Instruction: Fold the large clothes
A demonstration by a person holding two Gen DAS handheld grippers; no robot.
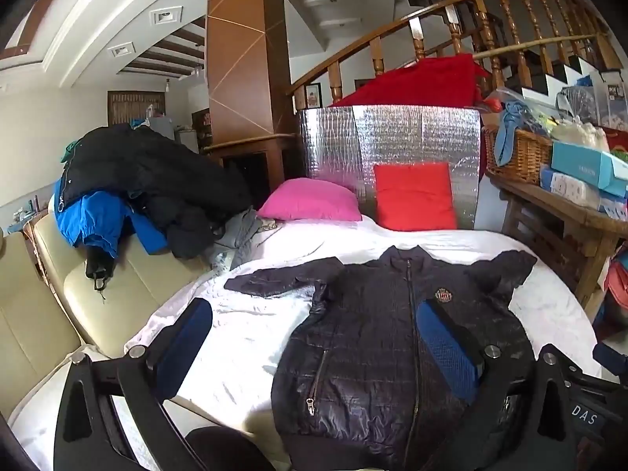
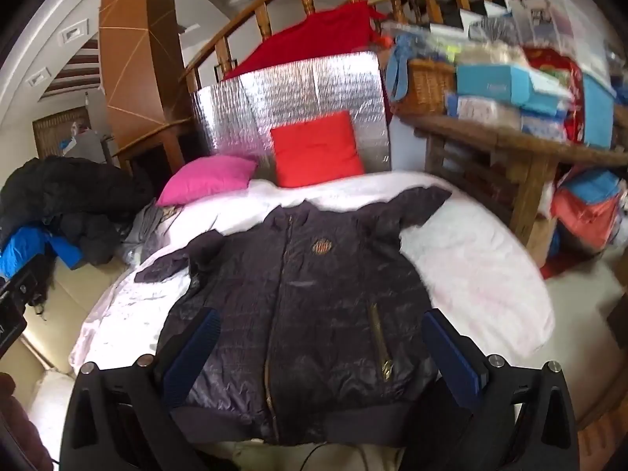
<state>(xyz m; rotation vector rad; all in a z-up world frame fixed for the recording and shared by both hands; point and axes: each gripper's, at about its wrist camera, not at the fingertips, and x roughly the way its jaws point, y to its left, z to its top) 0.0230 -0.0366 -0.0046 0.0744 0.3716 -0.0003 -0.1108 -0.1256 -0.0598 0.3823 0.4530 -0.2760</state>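
Observation:
A dark quilted zip jacket lies flat, front up, on a white sheet, sleeves spread to both sides; it also shows in the right wrist view. My left gripper is open and empty above the jacket's left half and the sheet. My right gripper is open and empty above the jacket's lower body, its jaws wide apart either side of the zip. The right wrist view is blurred.
A pink cushion and a red cushion lean against a silver foil panel. A heap of dark and blue coats lies on the cream sofa at left. A cluttered wooden table stands at right.

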